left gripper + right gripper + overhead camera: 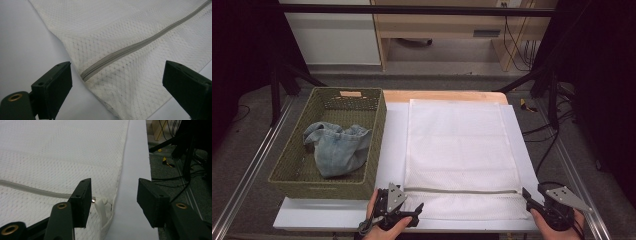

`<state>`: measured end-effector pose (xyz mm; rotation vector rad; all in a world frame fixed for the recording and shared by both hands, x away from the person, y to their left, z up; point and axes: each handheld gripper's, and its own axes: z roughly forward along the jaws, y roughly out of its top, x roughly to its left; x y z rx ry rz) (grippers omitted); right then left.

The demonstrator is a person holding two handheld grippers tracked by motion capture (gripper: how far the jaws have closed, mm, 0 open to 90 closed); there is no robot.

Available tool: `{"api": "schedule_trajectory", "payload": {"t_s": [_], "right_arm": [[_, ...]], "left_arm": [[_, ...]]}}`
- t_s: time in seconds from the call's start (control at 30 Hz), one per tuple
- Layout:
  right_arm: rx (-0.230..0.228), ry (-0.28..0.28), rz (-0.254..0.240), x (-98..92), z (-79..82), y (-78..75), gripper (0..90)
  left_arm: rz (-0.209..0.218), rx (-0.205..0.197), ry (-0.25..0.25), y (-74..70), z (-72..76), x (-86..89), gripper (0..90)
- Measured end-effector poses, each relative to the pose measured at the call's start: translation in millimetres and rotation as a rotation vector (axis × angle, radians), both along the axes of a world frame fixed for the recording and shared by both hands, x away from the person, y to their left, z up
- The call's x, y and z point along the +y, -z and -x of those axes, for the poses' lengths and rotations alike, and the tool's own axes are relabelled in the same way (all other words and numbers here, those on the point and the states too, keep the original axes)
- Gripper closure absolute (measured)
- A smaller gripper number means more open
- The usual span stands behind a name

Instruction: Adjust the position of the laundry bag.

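Both tongs, left and right, are hovering spread at the mesh bag's zipper ends, right one nearing the pull, likely for unzipping.

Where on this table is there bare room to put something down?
A bare white strip runs between the woven basket and the mesh laundry bag; a narrower one lies along the bag's right edge. The near edge is crowded: the left hand-held gripper and right hand-held gripper sit at the bag's corners. The basket holds crumpled jeans.
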<state>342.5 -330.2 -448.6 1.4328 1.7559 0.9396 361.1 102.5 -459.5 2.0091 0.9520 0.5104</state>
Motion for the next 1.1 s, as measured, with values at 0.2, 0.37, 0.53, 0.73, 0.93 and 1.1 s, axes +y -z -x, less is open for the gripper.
{"api": "schedule_trajectory", "payload": {"t_s": [0.2,0.37,0.53,0.73,0.93,1.1], "right_arm": [[-0.002,-0.008,0.016,-0.4,1.1,-1.1,50.7],[-0.009,-0.012,0.016,-1.6,2.8,-2.8,54.2],[-0.014,-0.013,0.000,-3.7,3.5,-3.3,55.7],[-0.010,-0.017,-0.006,-3.8,4.1,-3.5,57.9],[-0.004,-0.023,-0.010,-3.0,4.9,-3.6,59.0],[0.012,-0.020,-0.009,-3.1,5.3,-2.8,59.8]], "left_arm": [[-0.003,-0.002,0.003,-0.3,0.5,0.0,15.3],[-0.009,-0.015,-0.006,-1.9,2.3,-0.4,19.5],[-0.019,-0.027,-0.011,-2.8,2.7,0.2,22.7],[-0.024,-0.029,-0.026,-3.4,2.7,1.4,25.0],[-0.033,-0.022,-0.029,-2.8,3.0,1.6,28.3],[-0.036,-0.021,-0.033,-2.5,2.9,2.0,29.7]]}}
